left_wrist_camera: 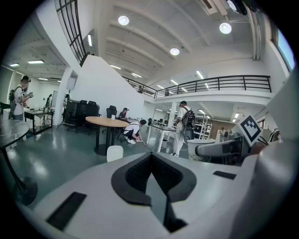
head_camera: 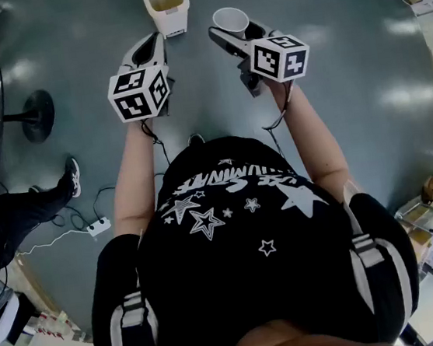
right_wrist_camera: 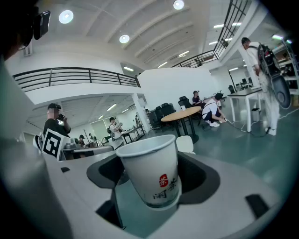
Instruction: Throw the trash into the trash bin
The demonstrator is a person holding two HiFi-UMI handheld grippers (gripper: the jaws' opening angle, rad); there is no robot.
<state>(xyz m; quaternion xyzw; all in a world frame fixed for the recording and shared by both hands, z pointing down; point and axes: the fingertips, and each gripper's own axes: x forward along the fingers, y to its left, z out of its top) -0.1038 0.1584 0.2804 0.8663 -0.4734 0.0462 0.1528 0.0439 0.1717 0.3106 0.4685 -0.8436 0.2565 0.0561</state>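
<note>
Gripped a white paper cup (right_wrist_camera: pixel 148 161) between the wide-set jaws of the right hand-held gripper (right_wrist_camera: pixel 156 179), mouth up, with a red mark and dark print on its side. Had the left hand-held gripper (left_wrist_camera: pixel 151 157) clenched, jaws pressed together and nothing between them. Held both out in front of the body above the grey floor (head_camera: pixel 343 59), side by side and apart, each tipped a little downward. Stood close before the bin (head_camera: pixel 167 6), a pale open one on the floor, ahead of the two hand-held grippers. Carried the cup not over the bin but near it, a little to its right in the head view. Saw further off, in the gripper views, a round table (right_wrist_camera: pixel 187 113), some people at desks and a balcony rail (left_wrist_camera: pixel 224 84).
</note>
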